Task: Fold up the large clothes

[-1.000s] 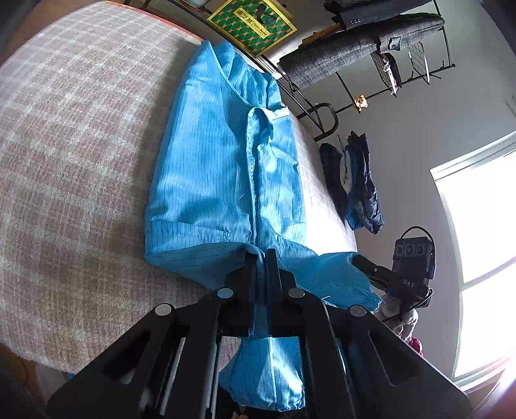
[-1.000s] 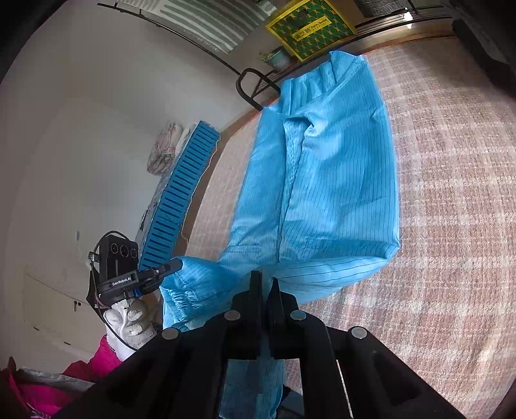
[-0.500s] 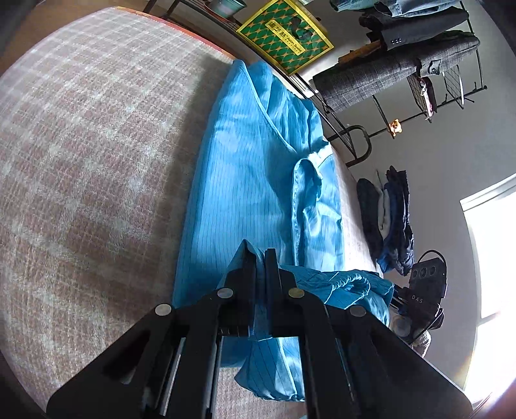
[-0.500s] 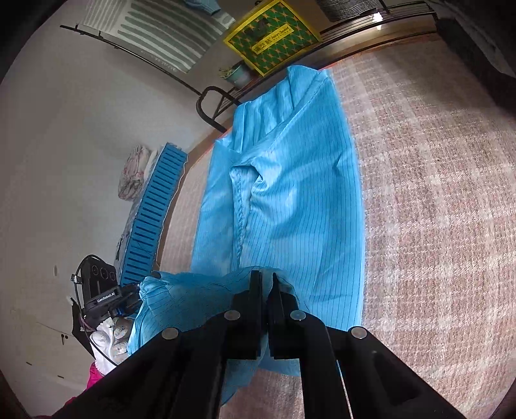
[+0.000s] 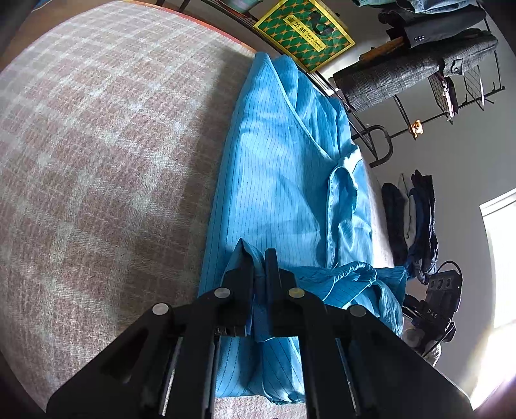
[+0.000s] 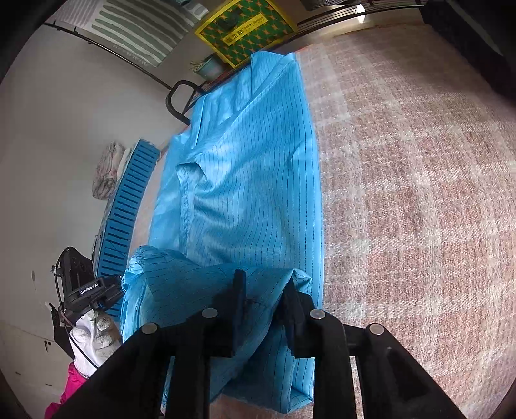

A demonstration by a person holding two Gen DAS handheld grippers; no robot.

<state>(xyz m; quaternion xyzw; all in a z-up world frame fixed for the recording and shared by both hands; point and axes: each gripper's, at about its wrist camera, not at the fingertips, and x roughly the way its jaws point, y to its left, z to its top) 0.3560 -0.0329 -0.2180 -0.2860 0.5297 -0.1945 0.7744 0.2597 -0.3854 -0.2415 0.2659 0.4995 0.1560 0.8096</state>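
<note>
- Your right gripper (image 6: 262, 290) has just been opening: its jaws now stand apart, with a fold of the blue striped garment (image 6: 245, 180) lying between them but no longer pinched.
- Your left gripper (image 5: 258, 258) is clamped tight on the other corner of that same lifted edge, cloth squeezed between its black fingers (image 5: 243, 274).
- That garment, a thin blue coat with dark pinstripes, lies lengthwise on the plaid bedspread (image 5: 96, 161), its collar end far from you, near the green and yellow box (image 5: 303, 29) at the bed's far edge.
- A second ago both grippers held the near hem out past the edge of the bed. Now the hem has been carried forward and down, and it rests as a rumpled layer on top of the coat's lower half.
- In the right wrist view, your left gripper and the white-gloved hand (image 6: 93, 335) holding it show at the lower left, beside the doubled-over cloth.
- This looks like the bottom-to-middle fold being set down; the right side is released, the left not yet.
- Expect the folded layer to want smoothing, since its edge sits bunched and uneven, with a puffy cuff (image 5: 358, 274) gathered on one side.
</note>
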